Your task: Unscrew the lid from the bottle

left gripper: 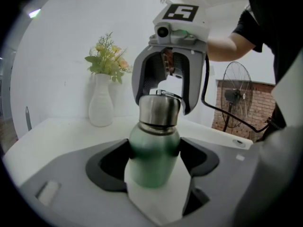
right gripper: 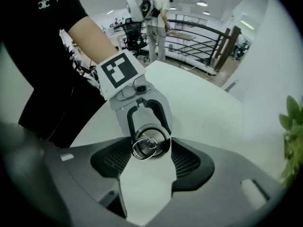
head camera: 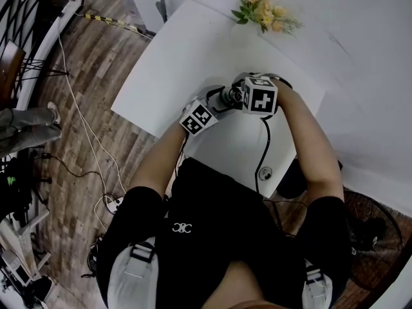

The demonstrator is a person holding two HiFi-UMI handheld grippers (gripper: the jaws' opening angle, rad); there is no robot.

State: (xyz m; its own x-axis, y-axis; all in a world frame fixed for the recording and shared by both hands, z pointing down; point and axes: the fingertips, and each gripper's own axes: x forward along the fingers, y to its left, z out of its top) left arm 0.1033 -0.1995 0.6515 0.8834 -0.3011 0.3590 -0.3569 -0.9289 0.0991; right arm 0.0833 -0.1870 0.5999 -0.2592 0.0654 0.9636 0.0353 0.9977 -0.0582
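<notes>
A green bottle (left gripper: 154, 162) with a steel lid (left gripper: 159, 110) hangs in the air over the white table (head camera: 174, 63), lying between the two grippers (head camera: 230, 97). My left gripper (left gripper: 154, 167) is shut on the bottle's green body, a pad pressing on each side. From the opposite end, my right gripper (left gripper: 165, 92) straddles the lid. In the right gripper view the round lid (right gripper: 150, 143) with its ring shows end-on, and my right gripper (right gripper: 150, 149) is shut on it at the jaw tips. Behind the lid there stands the left gripper (right gripper: 144, 119).
A white vase of yellow flowers (head camera: 261, 11) (left gripper: 101, 105) stands at the table's far edge. A black cable (head camera: 264, 140) trails across the table's near side. A floor fan (left gripper: 235, 96) stands off to the right. A person (right gripper: 158, 8) stands far off by a railing.
</notes>
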